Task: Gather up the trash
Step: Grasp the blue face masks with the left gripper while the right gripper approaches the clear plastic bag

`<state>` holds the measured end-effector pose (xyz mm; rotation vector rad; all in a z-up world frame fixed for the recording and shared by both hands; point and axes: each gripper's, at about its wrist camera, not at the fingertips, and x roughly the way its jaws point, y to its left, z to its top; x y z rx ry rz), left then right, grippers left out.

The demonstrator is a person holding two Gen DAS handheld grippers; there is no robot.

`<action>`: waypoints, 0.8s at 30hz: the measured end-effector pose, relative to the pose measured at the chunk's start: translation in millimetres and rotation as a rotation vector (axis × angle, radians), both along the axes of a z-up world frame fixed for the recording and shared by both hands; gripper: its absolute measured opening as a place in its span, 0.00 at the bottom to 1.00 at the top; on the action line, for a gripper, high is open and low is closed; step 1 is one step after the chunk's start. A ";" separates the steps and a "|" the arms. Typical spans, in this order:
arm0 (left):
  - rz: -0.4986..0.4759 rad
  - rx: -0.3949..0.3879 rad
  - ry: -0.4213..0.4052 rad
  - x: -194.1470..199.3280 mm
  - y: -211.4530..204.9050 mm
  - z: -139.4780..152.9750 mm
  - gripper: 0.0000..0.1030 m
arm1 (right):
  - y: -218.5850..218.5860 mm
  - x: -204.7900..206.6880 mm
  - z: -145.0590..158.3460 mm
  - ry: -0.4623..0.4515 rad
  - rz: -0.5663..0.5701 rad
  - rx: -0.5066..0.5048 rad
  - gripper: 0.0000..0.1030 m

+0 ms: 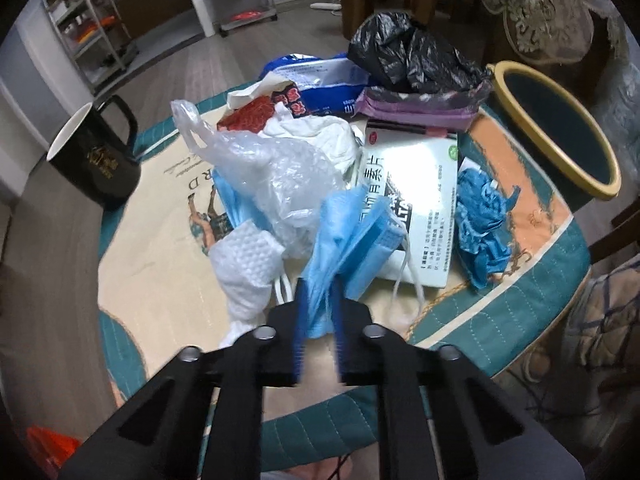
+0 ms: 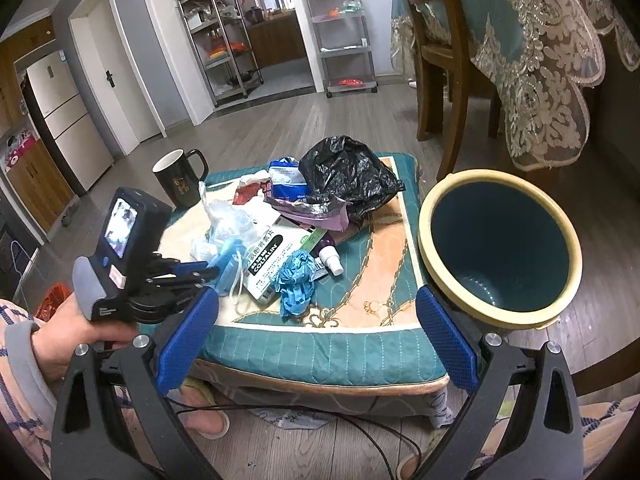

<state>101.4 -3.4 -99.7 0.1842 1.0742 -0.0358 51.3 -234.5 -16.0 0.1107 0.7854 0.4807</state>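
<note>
My left gripper (image 1: 319,312) is shut on a blue face mask (image 1: 352,232), held just above the cushion at the pile's near edge; it also shows in the right wrist view (image 2: 230,260). The trash pile holds a clear plastic bag (image 1: 276,176), a white medicine box (image 1: 416,208), a crumpled blue glove (image 1: 484,224), a black bag (image 1: 412,56) and white bubble wrap (image 1: 244,264). A teal bin with a yellow rim (image 2: 500,244) stands right of the cushion. My right gripper (image 2: 316,340) is open and empty, in front of the cushion's near edge.
The trash lies on a teal and beige cushion (image 2: 320,344) on the wooden floor. A black mug (image 2: 178,180) stands at its far left corner. A chair and lace-covered table (image 2: 520,60) stand behind the bin. Cables (image 2: 360,424) run across the floor in front.
</note>
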 end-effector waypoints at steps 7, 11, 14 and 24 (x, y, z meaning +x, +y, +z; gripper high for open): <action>0.010 -0.122 -0.116 -10.5 6.7 44.7 0.06 | 20.4 24.7 -22.9 0.094 0.035 0.008 0.89; 0.044 -0.222 -0.176 -14.6 23.8 72.4 0.06 | 33.2 35.1 -31.6 0.128 0.041 0.000 0.81; 0.113 -0.300 -0.242 -22.2 52.2 102.0 0.06 | 51.5 41.2 -29.5 0.114 0.082 -0.007 0.81; 0.337 -0.368 -0.302 -32.8 120.1 116.1 0.06 | 152.4 87.5 -38.9 0.098 0.211 -0.050 0.81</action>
